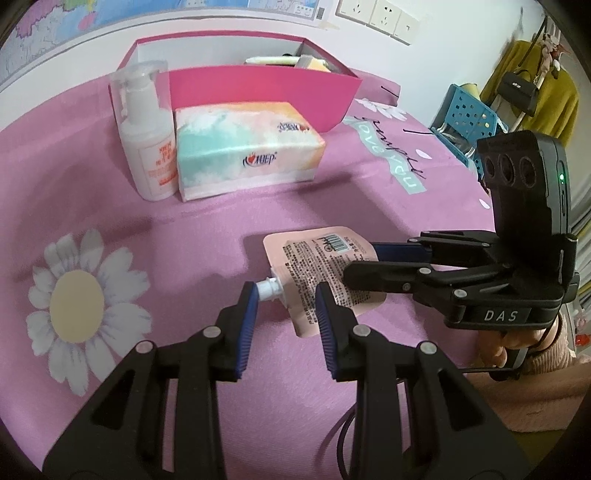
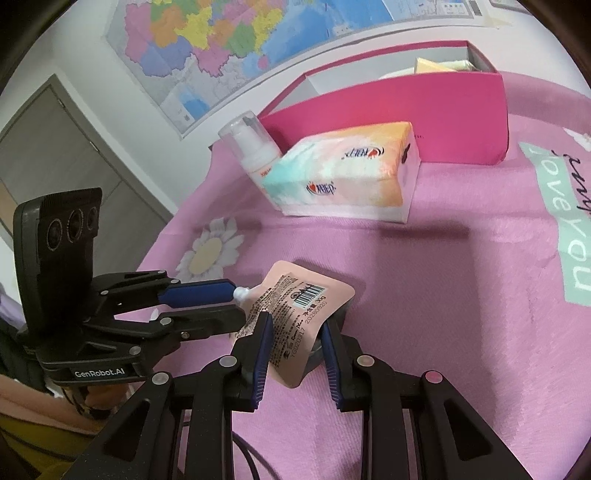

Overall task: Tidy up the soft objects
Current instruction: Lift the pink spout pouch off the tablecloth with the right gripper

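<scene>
Left gripper [image 1: 284, 317] angled down, clamping pouch [image 1: 325, 269] spout; right gripper [image 2: 295, 350] pinching pouch body.

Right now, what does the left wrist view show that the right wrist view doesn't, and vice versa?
Left wrist only: wall sockets, a blue perforated crate and a yellow garment. Right wrist only: a grey door. Both: the pouch gripped by the left gripper near its spout and the right gripper at its other end, plus the tissue pack, pump bottle and pink box.

Left gripper [image 1: 284, 295] and right gripper [image 2: 295, 325] tilted downward, tips converging, jaws narrowly set.
</scene>
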Tool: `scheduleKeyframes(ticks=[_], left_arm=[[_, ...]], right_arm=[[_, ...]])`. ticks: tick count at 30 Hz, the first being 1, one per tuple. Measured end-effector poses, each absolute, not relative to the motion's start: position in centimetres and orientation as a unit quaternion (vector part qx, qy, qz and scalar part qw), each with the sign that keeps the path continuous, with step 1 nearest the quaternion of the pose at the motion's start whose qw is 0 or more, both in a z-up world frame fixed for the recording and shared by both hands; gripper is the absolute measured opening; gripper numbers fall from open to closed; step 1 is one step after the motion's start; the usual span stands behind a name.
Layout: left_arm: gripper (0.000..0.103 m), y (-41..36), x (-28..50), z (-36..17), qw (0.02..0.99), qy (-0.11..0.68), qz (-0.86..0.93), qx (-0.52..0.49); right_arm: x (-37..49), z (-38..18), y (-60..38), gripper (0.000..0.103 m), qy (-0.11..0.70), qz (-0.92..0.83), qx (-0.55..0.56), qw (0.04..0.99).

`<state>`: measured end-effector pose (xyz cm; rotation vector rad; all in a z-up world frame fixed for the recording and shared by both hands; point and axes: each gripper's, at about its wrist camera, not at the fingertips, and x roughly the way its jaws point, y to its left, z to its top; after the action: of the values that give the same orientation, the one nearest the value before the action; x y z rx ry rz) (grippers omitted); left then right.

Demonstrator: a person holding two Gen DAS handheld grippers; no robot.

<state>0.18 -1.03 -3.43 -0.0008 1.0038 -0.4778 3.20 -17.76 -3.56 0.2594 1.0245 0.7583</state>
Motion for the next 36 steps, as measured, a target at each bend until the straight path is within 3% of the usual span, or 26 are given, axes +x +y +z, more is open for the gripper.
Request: scheduleKeyframes(ticks=[36], left_arm=[[0.033,-1.2,0.8,-0.1,0.872,0.438,-0.219,0.009]], right_arm=[[4.2,-0.3,-18.0,0.027,0.434,0.355,0.114,0.82]])
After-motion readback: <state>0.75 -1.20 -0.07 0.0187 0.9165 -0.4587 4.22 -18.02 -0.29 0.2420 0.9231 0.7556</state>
